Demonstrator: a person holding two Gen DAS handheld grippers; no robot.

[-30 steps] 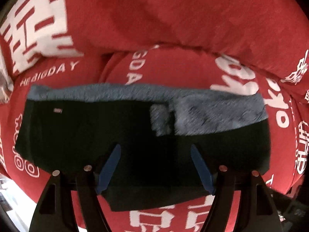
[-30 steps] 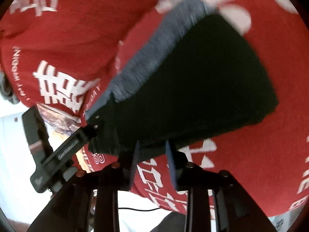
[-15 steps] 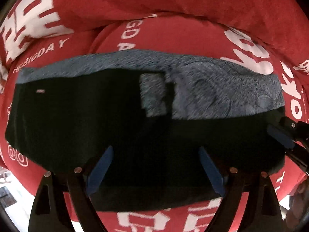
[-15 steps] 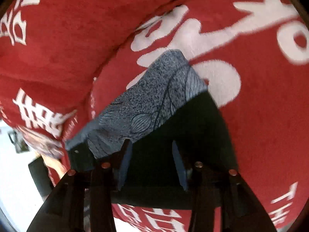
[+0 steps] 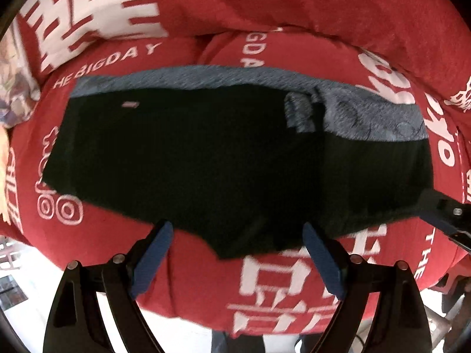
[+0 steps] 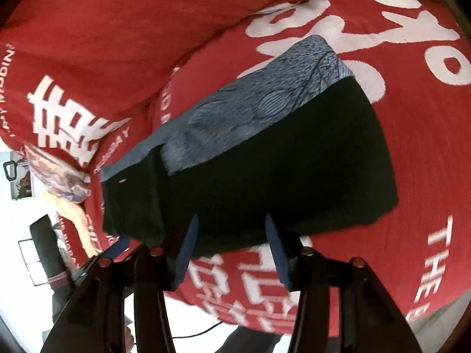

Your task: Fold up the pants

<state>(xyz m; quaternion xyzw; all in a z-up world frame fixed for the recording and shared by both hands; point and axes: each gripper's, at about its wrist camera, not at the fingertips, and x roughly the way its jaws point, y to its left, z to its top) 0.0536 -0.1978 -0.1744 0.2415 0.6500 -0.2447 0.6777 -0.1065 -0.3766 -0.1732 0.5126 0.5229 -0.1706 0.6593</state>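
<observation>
So the pants point(image 5: 223, 158) are lying flat on a red sofa cover point(image 5: 294, 288) with big white lettering, folded into a wide black slab. A grey patterned inner layer point(image 5: 376, 117) peeks out along the far edge of the pants, widest at the right end, and there's a tiny label point(image 5: 130, 105) on the black cloth near the far left corner.

Left gripper point(image 5: 235, 257) hangs over the near edge of the pants, pointing pretty much straight down, its blue pads point(image 5: 151, 259) spread wide with nothing pinched. The bottom hem of the pants sits just between and beyond the tips, not touched as far as I can see.

Right gripper point(image 6: 231, 244) is at the near edge of the pants toward the right end, and its jaws have just been opening. The pads point(image 6: 276, 253) stand apart, tips over the black edge, and nothing is gripped between them. From the left camera you can see its dark body point(image 5: 444, 214) poking in just off the pants' right near corner.

Left of the pants there's a floral pillow thing point(image 6: 59, 176) at the sofa's end.
</observation>
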